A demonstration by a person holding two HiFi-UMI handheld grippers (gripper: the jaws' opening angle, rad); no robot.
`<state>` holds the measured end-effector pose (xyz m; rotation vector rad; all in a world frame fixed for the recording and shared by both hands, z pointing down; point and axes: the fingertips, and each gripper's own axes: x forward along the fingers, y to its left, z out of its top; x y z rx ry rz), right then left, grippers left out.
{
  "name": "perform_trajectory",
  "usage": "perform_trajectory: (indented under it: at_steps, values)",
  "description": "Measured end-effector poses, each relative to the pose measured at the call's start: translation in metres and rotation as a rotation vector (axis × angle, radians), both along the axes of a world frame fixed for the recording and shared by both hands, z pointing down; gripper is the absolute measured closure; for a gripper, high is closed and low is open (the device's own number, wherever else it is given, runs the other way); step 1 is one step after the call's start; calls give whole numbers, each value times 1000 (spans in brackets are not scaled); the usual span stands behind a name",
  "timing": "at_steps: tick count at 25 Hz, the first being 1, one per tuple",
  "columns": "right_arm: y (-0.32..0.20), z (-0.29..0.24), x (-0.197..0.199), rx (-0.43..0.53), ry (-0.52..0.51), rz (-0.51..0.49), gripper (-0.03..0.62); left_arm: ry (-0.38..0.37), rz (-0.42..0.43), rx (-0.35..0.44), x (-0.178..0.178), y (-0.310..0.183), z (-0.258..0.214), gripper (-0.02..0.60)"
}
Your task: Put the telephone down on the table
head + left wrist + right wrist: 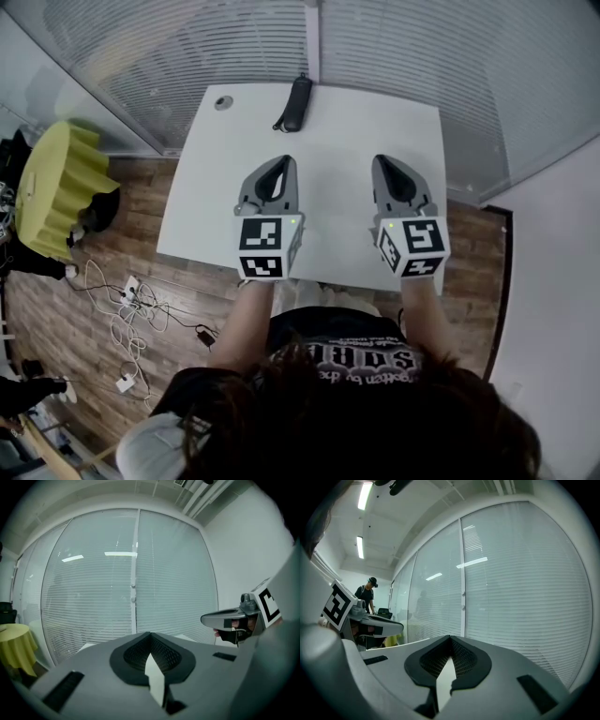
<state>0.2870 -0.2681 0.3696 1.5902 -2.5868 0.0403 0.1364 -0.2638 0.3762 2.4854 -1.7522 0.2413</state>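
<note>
A black telephone handset [297,103] lies on the white table [375,122] at its far edge, its cord running off toward the glass wall. My left gripper [284,161] hovers over the middle of the table, well short of the handset, its jaws shut with nothing between them. My right gripper [383,160] hangs level with it on the right, jaws also shut and empty. In the left gripper view the jaws [150,635] meet at their tips and the right gripper [232,619] shows alongside. The right gripper view shows its own closed jaws [450,639] and the left gripper [375,624].
A round grey cap [223,102] sits in the table's far left corner. A glass wall with blinds [422,47] stands right behind the table. On the wooden floor at left are a yellow-green draped stand [58,187] and loose cables [131,309]. A person [370,592] stands far off.
</note>
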Motion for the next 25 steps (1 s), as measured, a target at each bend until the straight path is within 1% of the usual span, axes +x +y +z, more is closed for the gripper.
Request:
perform_trajectory:
  at_steps: [11, 18, 25]
  values:
    - [14, -5, 11, 10, -3, 7, 566, 2, -4, 2, 7, 10, -4, 578]
    - [13, 2, 10, 14, 9, 15, 566, -2, -1, -8, 5, 8, 4, 578]
    - [6, -7, 7, 13, 4, 21, 566, 13, 2, -14, 0, 1, -3, 578]
